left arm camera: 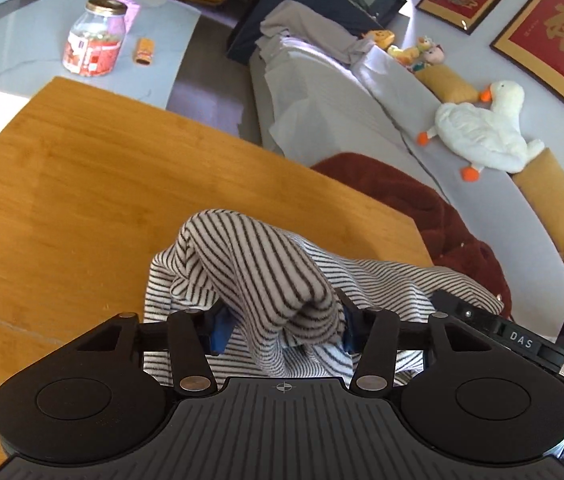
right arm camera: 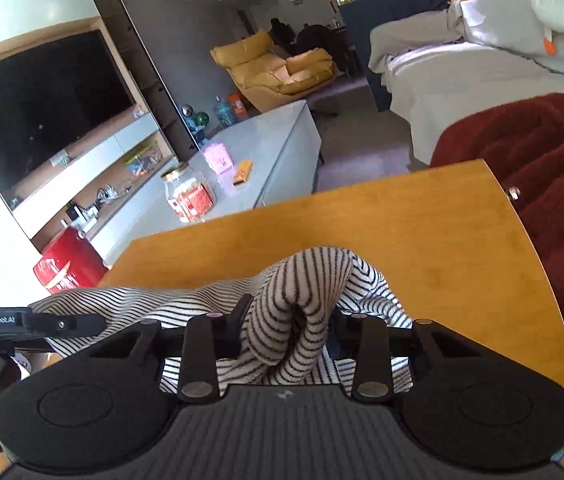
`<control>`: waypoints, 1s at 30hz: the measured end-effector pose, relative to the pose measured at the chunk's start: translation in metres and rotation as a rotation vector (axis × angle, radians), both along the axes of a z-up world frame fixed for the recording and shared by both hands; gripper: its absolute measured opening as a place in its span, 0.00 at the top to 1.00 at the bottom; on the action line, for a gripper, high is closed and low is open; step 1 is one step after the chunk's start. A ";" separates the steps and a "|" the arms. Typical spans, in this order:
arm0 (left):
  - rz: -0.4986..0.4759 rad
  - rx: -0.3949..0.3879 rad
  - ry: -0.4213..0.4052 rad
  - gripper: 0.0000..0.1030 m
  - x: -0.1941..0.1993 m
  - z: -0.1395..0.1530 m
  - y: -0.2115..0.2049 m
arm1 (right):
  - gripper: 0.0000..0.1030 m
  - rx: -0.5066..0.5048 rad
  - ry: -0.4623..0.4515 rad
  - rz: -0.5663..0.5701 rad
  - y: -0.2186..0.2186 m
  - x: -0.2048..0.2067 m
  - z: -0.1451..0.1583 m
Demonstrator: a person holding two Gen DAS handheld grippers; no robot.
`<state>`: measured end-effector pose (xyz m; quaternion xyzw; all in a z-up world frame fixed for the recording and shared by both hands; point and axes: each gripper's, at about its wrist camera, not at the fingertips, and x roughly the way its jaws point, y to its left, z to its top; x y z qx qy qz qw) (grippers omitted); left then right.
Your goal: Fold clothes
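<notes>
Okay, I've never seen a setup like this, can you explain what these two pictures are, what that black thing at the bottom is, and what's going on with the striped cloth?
No robot here: a person holds a two-finger gripper in each hand, each carrying a camera looking along its fingers. The black shape at the bottom is that tool. One picture comes from the left gripper, the other from the right gripper. Both are closed on bunched folds of a striped garment lying on a wooden table, ready for folding. Behind are a sofa and a jar.

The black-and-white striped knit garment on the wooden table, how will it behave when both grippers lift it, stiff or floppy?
Probably floppy: the striped knit garment bunches into soft rolls where the left gripper and the right gripper pinch it. Between them it will likely sag. It looks light and unlikely to slip, given its fuzzy knit.
</notes>
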<state>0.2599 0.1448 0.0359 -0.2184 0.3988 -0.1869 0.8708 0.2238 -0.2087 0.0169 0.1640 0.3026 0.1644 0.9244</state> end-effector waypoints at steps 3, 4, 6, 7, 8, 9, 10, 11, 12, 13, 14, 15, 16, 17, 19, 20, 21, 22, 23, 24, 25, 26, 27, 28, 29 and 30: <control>-0.025 0.000 -0.045 0.48 -0.016 0.011 0.001 | 0.67 0.000 -0.061 0.024 -0.004 -0.010 0.017; -0.036 0.000 -0.056 0.48 -0.024 0.013 0.001 | 0.67 -0.001 -0.070 0.031 -0.006 -0.015 0.019; -0.057 0.000 -0.076 0.48 -0.039 0.017 0.001 | 0.67 -0.001 -0.064 0.043 -0.010 -0.028 0.020; -0.067 -0.002 -0.074 0.48 -0.047 0.016 -0.001 | 0.67 -0.002 -0.060 0.049 -0.012 -0.034 0.020; -0.080 -0.009 -0.072 0.48 -0.054 0.015 -0.002 | 0.67 -0.008 -0.057 0.053 -0.013 -0.041 0.018; -0.092 -0.014 -0.069 0.48 -0.061 0.015 -0.003 | 0.67 -0.012 -0.054 0.055 -0.014 -0.046 0.017; -0.097 -0.017 -0.067 0.48 -0.068 0.014 -0.003 | 0.67 -0.012 -0.050 0.056 -0.016 -0.054 0.016; -0.102 -0.020 -0.064 0.48 -0.074 0.013 -0.003 | 0.67 -0.008 -0.044 0.057 -0.018 -0.058 0.016; -0.107 -0.022 -0.061 0.48 -0.081 0.012 -0.003 | 0.67 -0.004 -0.039 0.058 -0.019 -0.063 0.015; -0.106 -0.026 -0.060 0.48 -0.085 0.011 -0.002 | 0.67 -0.001 -0.039 0.061 -0.019 -0.067 0.016; -0.106 -0.029 -0.059 0.48 -0.090 0.011 -0.001 | 0.67 0.001 -0.038 0.065 -0.020 -0.072 0.016; -0.105 -0.032 -0.057 0.48 -0.094 0.010 0.000 | 0.67 0.002 -0.037 0.068 -0.020 -0.076 0.016; -0.105 -0.036 -0.055 0.48 -0.098 0.010 0.001 | 0.67 -0.004 -0.037 0.074 -0.020 -0.081 0.017; -0.106 -0.043 -0.050 0.48 -0.101 0.008 0.002 | 0.67 -0.010 -0.034 0.077 -0.021 -0.084 0.016; -0.107 -0.037 -0.034 0.48 -0.106 0.001 0.003 | 0.67 -0.025 -0.020 0.079 -0.021 -0.089 0.011; -0.103 -0.027 -0.012 0.48 -0.107 -0.007 0.003 | 0.67 -0.033 -0.009 0.078 -0.021 -0.090 0.007; -0.099 -0.018 0.009 0.48 -0.108 -0.014 0.003 | 0.67 -0.042 0.011 0.069 -0.021 -0.091 0.001; -0.094 -0.005 0.030 0.48 -0.109 -0.021 0.003 | 0.67 -0.054 0.030 0.061 -0.021 -0.091 -0.005; -0.088 0.025 0.044 0.47 -0.110 -0.028 0.001 | 0.65 -0.078 0.047 0.055 -0.020 -0.091 -0.012; -0.091 0.046 0.030 0.47 -0.112 -0.030 0.000 | 0.63 -0.105 0.054 0.055 -0.019 -0.093 -0.017; -0.094 0.067 0.016 0.45 -0.115 -0.031 -0.001 | 0.56 -0.135 0.056 0.057 -0.017 -0.094 -0.021; -0.100 0.096 0.006 0.42 -0.116 -0.028 -0.003 | 0.47 -0.159 0.053 0.058 -0.015 -0.096 -0.022; -0.097 0.130 -0.006 0.40 -0.117 -0.024 -0.004 | 0.45 -0.180 0.050 0.060 -0.014 -0.098 -0.023; -0.093 0.164 -0.019 0.32 -0.119 -0.020 -0.005 | 0.41 -0.191 0.047 0.064 -0.013 -0.098 -0.021; -0.090 0.198 -0.032 0.27 -0.120 -0.016 -0.006 | 0.31 -0.202 0.043 0.067 -0.012 -0.099 -0.019; -0.085 0.222 -0.047 0.26 -0.121 -0.012 -0.006 | 0.25 -0.222 0.034 0.060 -0.012 -0.099 -0.016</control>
